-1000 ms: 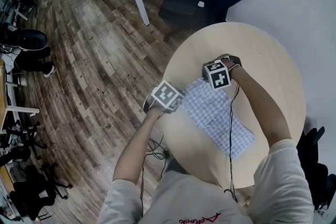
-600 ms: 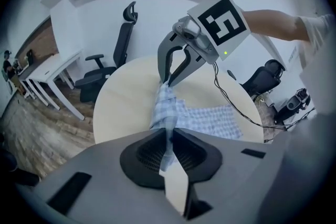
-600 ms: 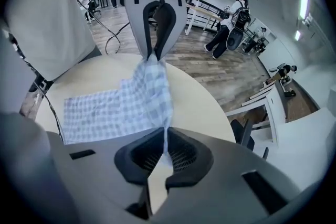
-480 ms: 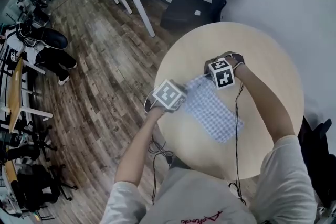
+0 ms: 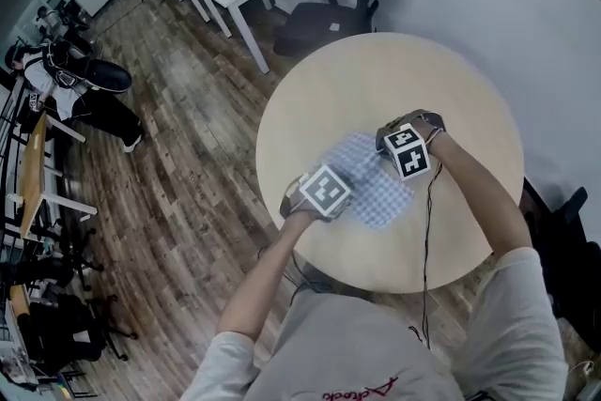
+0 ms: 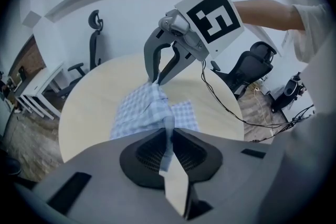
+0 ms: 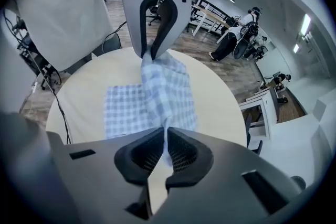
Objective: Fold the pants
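Left tongs [image 6: 168, 136] and right tongs [image 7: 164, 139] are held steeply downward, side by side; each is clamped on the pants [image 5: 374, 186], partly lifted off the worktop [image 5: 376, 80].

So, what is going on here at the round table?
A person is folding checked pants on a round table, one gripper in each hand. The left gripper and the right gripper are each shut on the cloth and hold that part raised; the rest lies flat on the table.
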Tool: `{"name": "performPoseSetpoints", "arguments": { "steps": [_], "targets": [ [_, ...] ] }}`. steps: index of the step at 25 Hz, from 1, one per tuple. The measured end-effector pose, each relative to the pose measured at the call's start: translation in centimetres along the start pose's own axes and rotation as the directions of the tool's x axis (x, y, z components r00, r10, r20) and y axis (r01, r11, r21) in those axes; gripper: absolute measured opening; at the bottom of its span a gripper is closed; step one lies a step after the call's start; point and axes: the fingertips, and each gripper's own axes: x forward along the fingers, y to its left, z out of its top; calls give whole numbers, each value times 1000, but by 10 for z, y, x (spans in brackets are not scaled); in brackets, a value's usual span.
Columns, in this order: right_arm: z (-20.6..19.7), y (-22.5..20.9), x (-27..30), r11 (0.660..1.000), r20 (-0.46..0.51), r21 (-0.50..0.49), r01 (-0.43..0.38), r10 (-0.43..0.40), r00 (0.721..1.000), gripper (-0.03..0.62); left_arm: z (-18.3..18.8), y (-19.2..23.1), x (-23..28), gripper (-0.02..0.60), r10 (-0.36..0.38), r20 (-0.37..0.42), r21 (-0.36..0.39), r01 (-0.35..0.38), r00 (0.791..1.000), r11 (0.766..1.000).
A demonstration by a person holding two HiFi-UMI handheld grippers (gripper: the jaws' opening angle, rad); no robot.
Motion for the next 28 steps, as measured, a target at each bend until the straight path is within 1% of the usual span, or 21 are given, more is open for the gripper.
{"name": "performPoseSetpoints", "arguments": {
  "steps": [3,6,9,12,13,15,16,17,18,20,21,22,24,25,27,28],
  "targets": [
    [-12,46,19,999,-8,22,-27,27,1000,41,-11,-41,32,64,-72,-42,-7,71,997,997],
    [-22,91,47,997,-23,45,-68,69,997,41,-35,-64,67,66,-101,-118,-22,99,988,995],
    [-29,129,67,989,-26,94,-116,119,993,43,-61,-87,95,66,-150,-154,-63,141,977,988],
    [-33,146,73,981,-10,136,-137,140,990,43,-73,-95,105,66,-166,-172,-64,157,971,985],
    [-33,148,75,981,-14,133,-142,145,989,44,-73,-94,106,66,-167,-173,-67,158,971,985],
    [-36,154,78,983,-39,86,-159,163,986,45,-71,-92,106,66,-171,-165,-73,161,971,984],
    [-38,158,79,983,-56,55,-175,178,982,57,-68,-91,105,66,-170,-160,-71,160,972,985],
    [-40,163,79,980,-74,26,-196,197,978,112,-66,-89,104,66,-165,-153,-65,157,974,985],
    [-41,167,80,976,-91,5,-217,216,972,152,-64,-87,103,66,-160,-148,-61,153,976,986],
    [-44,174,81,970,-109,-4,-242,240,965,193,-64,-83,100,66,-160,-143,-61,153,977,986],
    [-44,176,81,972,-107,2,-234,233,967,193,-66,-83,99,66,-162,-142,-65,154,976,986],
    [-44,174,80,978,-100,13,-208,208,973,193,-67,-81,97,66,-156,-137,-65,149,978,987],
    [-43,159,71,992,-72,57,-112,116,991,192,-65,-69,93,66,-116,-112,-53,110,987,992],
    [-42,149,64,994,-54,93,-60,66,996,193,-64,-63,90,66,-96,-99,-46,92,990,995],
    [-40,130,48,981,-19,191,27,-24,1000,192,-63,-52,84,66,-70,-88,-41,67,994,997],
    [-38,121,40,963,0,261,71,-74,997,190,-63,-48,82,65,-59,-85,-40,55,995,998]
  ]
}}
